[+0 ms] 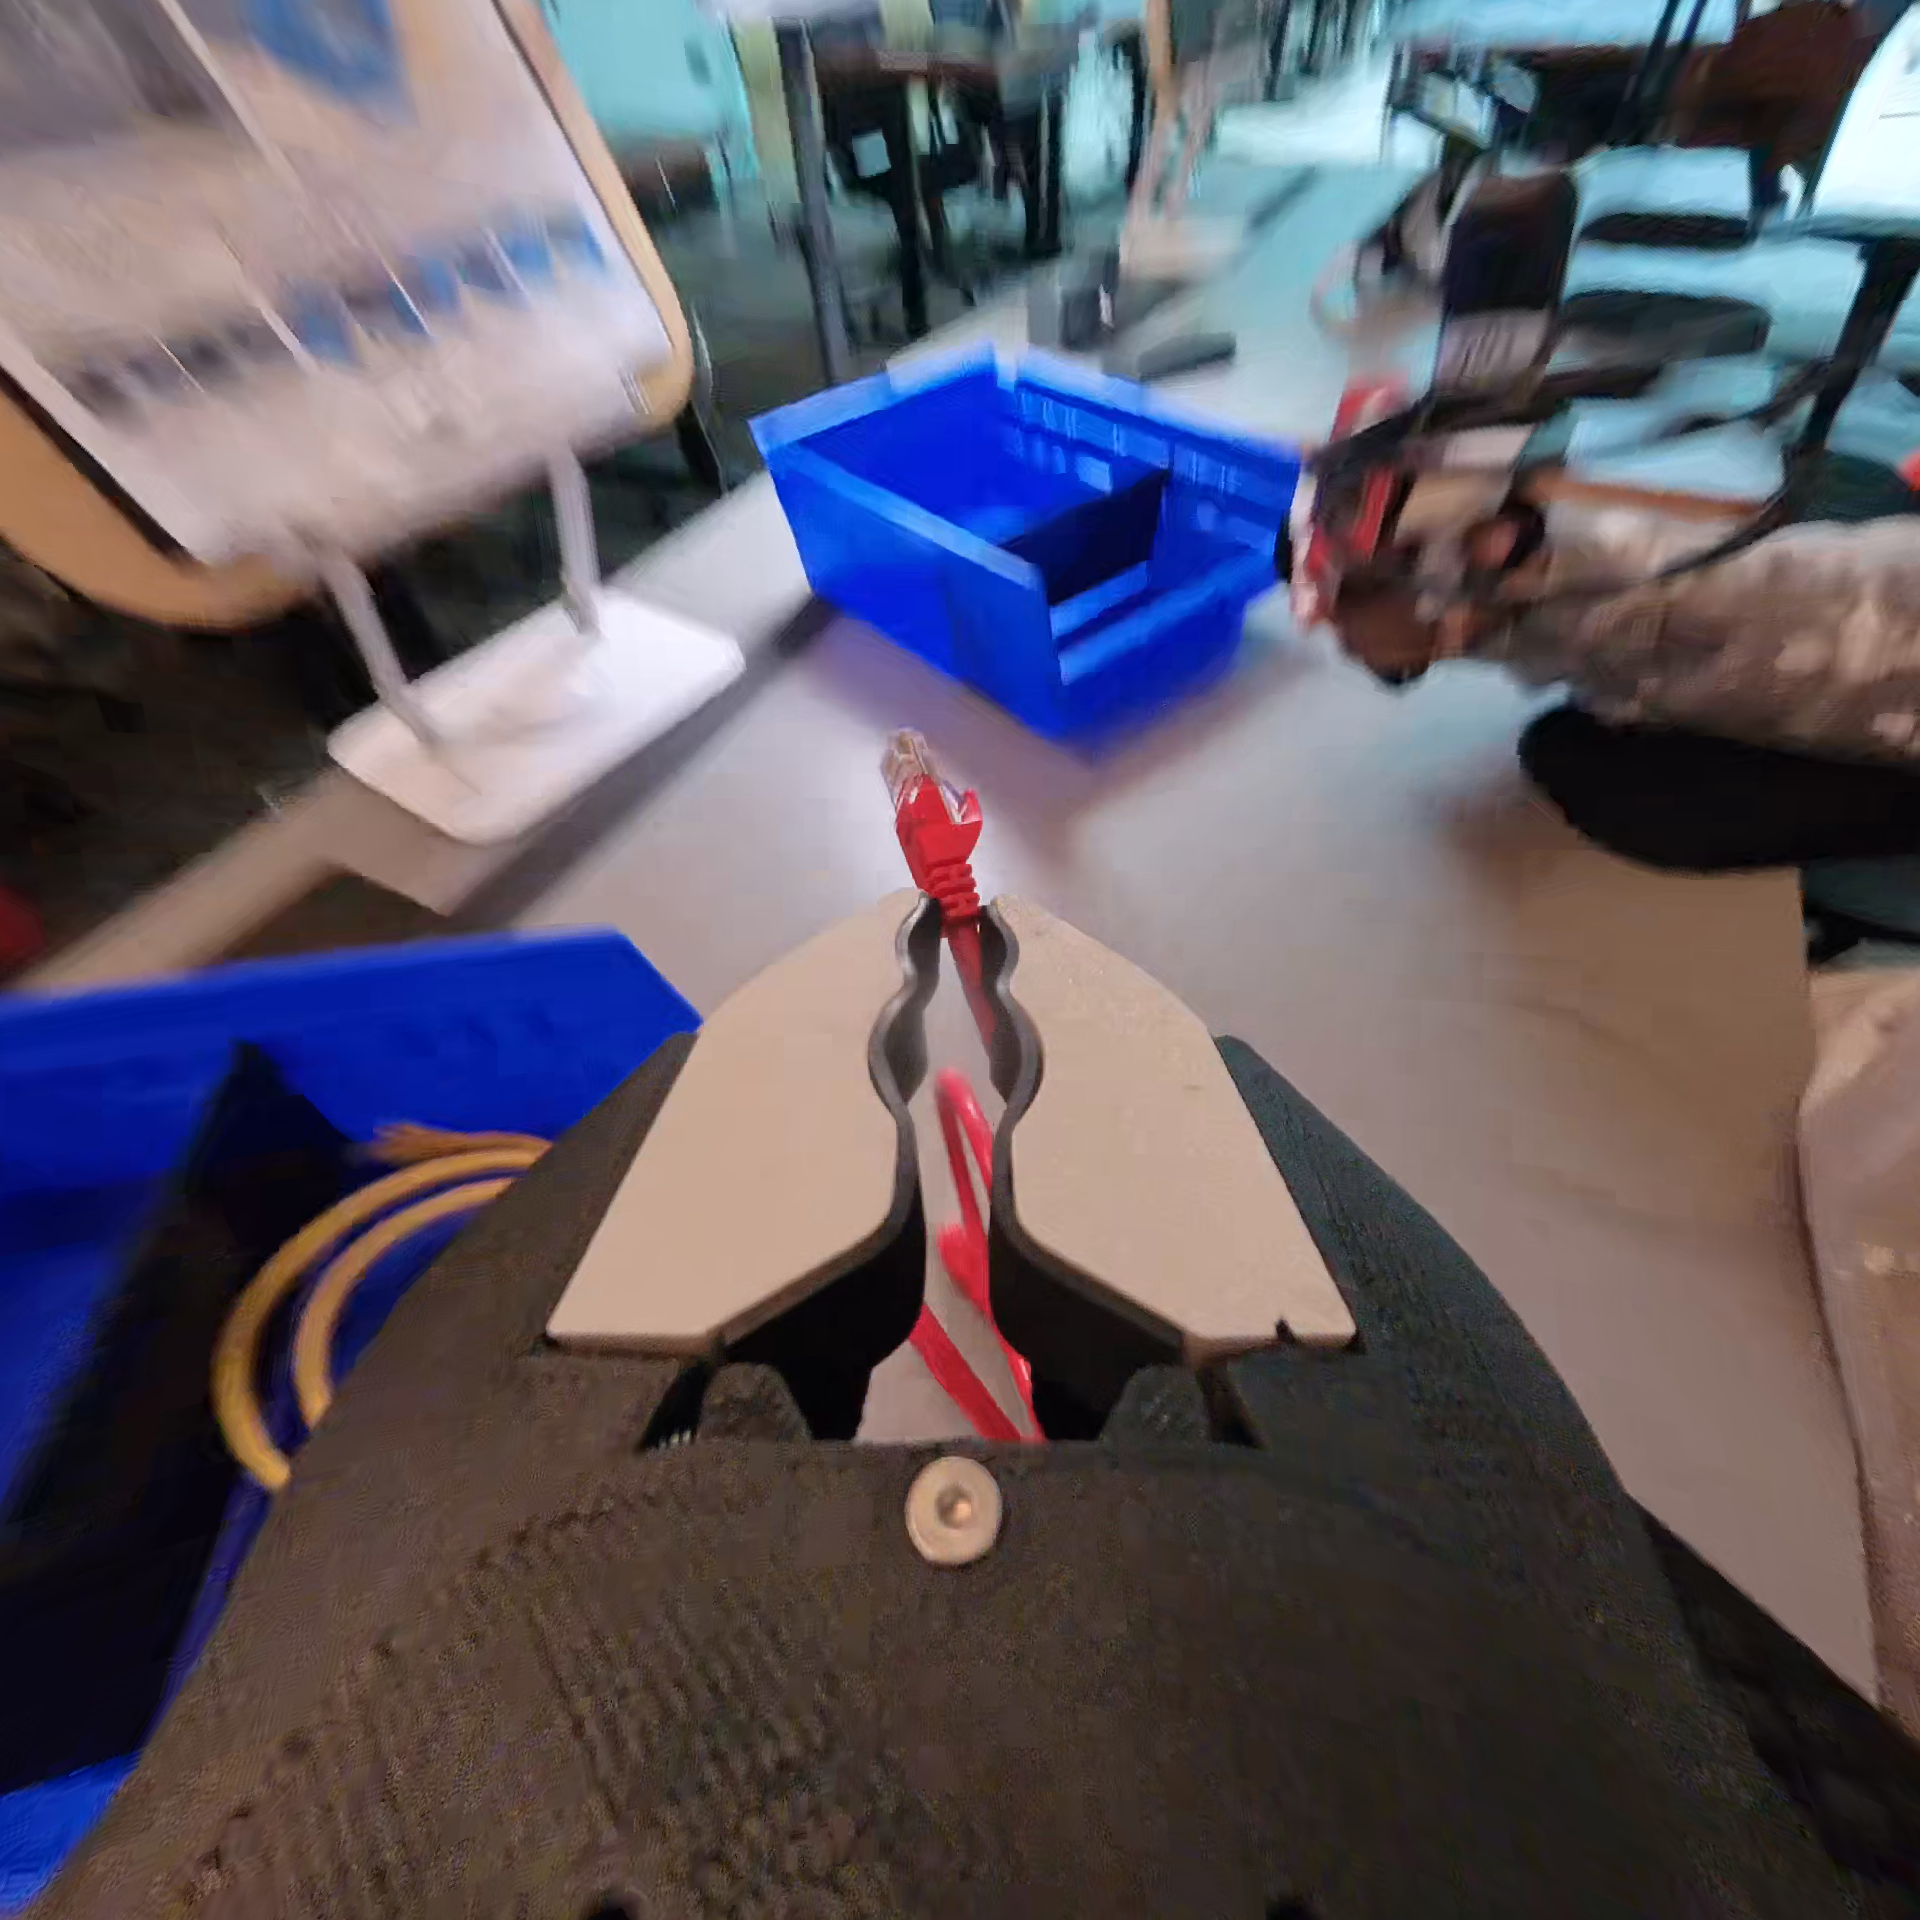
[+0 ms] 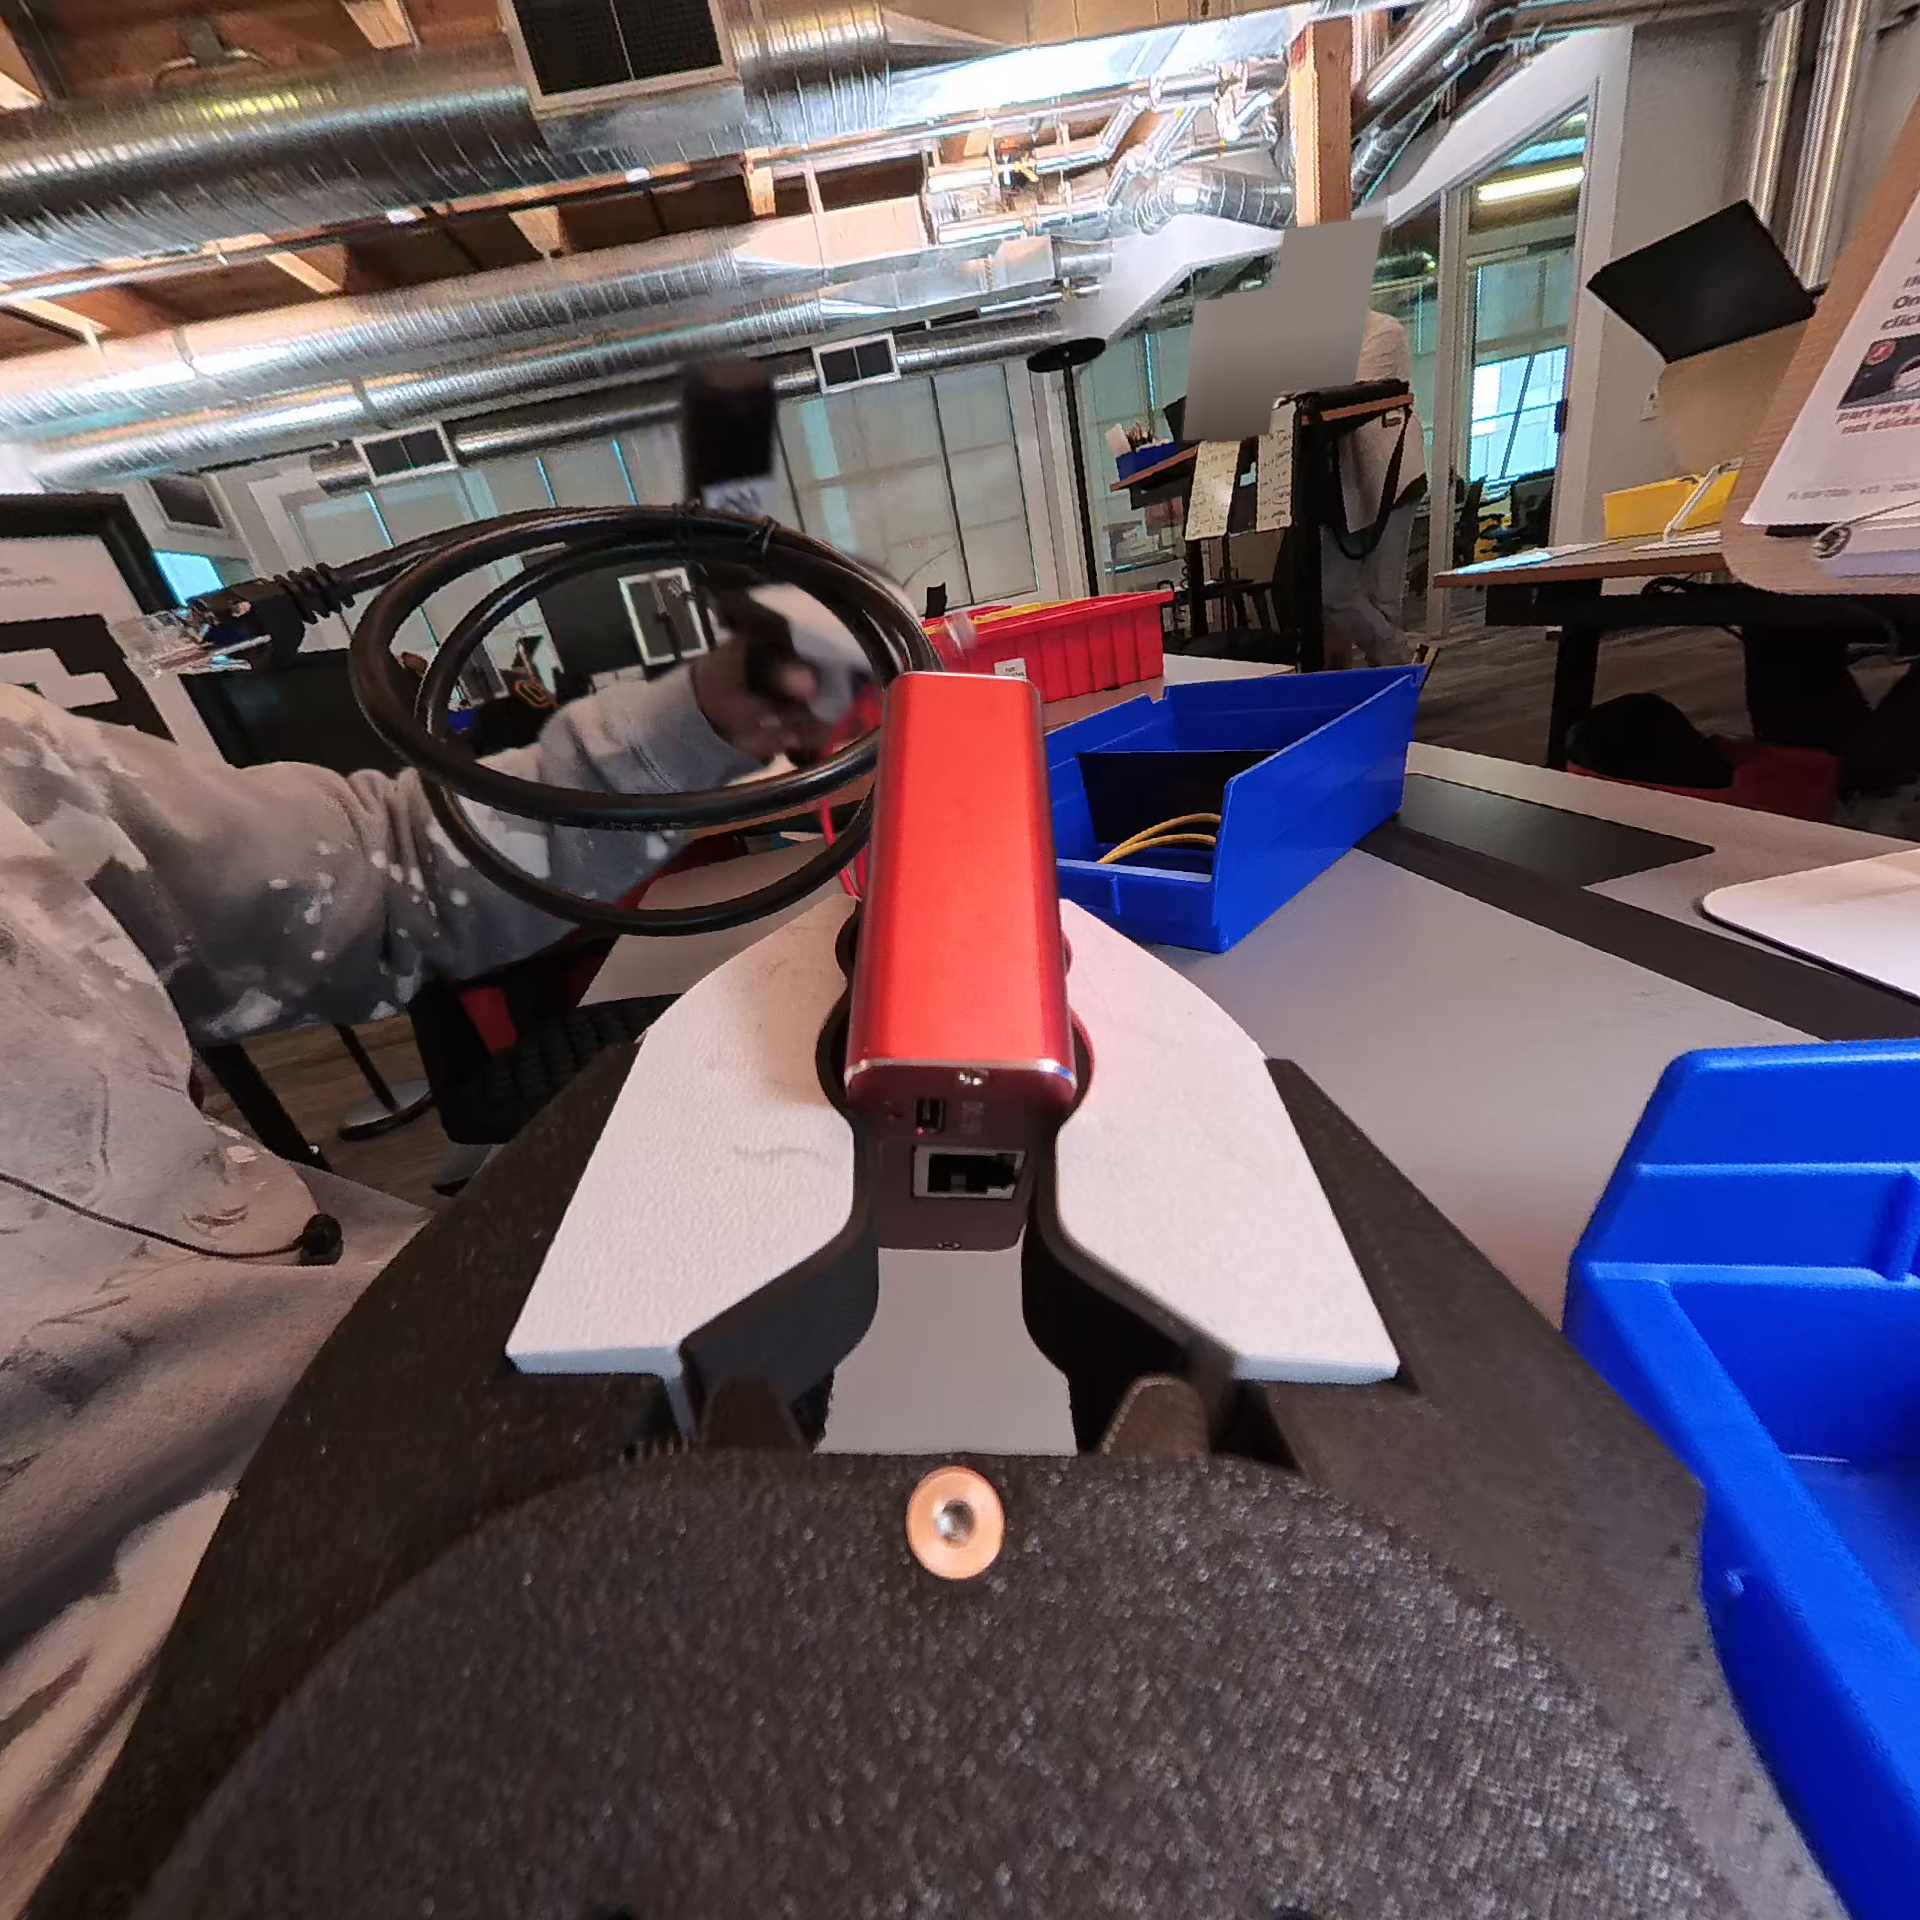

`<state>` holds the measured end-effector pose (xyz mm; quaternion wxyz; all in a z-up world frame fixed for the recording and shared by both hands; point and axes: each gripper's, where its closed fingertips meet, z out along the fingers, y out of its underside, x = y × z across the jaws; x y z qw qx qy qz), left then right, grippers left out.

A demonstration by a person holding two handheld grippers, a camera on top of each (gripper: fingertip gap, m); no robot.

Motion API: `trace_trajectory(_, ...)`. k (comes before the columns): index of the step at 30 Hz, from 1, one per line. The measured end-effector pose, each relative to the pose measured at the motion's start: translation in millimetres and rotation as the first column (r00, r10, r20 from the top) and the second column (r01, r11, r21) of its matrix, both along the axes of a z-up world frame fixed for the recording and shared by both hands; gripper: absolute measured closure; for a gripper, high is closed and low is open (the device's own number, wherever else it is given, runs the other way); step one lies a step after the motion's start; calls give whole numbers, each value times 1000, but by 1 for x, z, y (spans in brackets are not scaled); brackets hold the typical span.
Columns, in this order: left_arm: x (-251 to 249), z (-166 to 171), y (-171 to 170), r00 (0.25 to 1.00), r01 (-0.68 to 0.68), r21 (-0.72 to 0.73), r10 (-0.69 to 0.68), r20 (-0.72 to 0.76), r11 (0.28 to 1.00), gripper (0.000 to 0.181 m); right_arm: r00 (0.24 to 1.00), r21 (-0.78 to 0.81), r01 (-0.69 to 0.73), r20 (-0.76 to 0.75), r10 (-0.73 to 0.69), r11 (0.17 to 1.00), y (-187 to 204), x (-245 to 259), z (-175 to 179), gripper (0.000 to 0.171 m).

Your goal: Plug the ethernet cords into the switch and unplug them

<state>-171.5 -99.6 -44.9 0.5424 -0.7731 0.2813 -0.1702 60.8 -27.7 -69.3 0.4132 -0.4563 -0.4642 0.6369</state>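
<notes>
The red switch (image 2: 961, 935) stands clamped between the right tongs (image 2: 961, 997), held above the tabletop (image 2: 1455, 1018). Its near end faces the camera and shows one empty ethernet port (image 2: 968, 1174). A coiled black cord (image 2: 623, 717) hangs off its far end, with a clear plug (image 2: 177, 636) dangling free at the left.

The left tongs (image 1: 954, 914) pinch a red cord (image 1: 940, 831) just behind its boot, so the clear plug (image 1: 902, 753) sticks out forward, over the tabletop (image 1: 1351, 1039). The rest of that cord loops down between the fingers.

Farther off sit two blue bins — one (image 1: 1023, 540) across the tabletop, one (image 1: 208, 1143) near left holding yellow cords (image 1: 301, 1278). A white stand (image 1: 540, 707) rests at the far left. The left view is motion-blurred.

The step in hand looks like mating red plug and switch. To do it well, turn the switch so an open port faces the plug, line the plug square with it, latch tab matched to the notch, and push straight — no sideways force — until it seats. The grip close behind the boot should keep the plug from bending away.
</notes>
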Motion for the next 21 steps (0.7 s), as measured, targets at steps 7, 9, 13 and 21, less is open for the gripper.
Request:
trace_trajectory(7, 5, -55, 48, 1000, -22, -120, 21, -15, 993, 174, 1000, -18, 12, 0, -12, 1000, 7, 3, -2, 142)
trace_trajectory(9, 12, -48, 49, 999, 10, -116, -15, -40, 993, 174, 1000, -22, 13, 0, -13, 1000, 9, 4, -3, 142)
trace_trajectory(13, 53, -10, 18, 979, 198, -108, -202, -26, 974, 174, 1000, -30, 12, -19, -13, 999, 9, 6, 1, 142)
trace_trajectory(21, 55, -39, 9, 943, 231, -362, -116, 311, 903, 181, 998, -58, 3, -63, -7, 998, 9, 10, 10, 142)
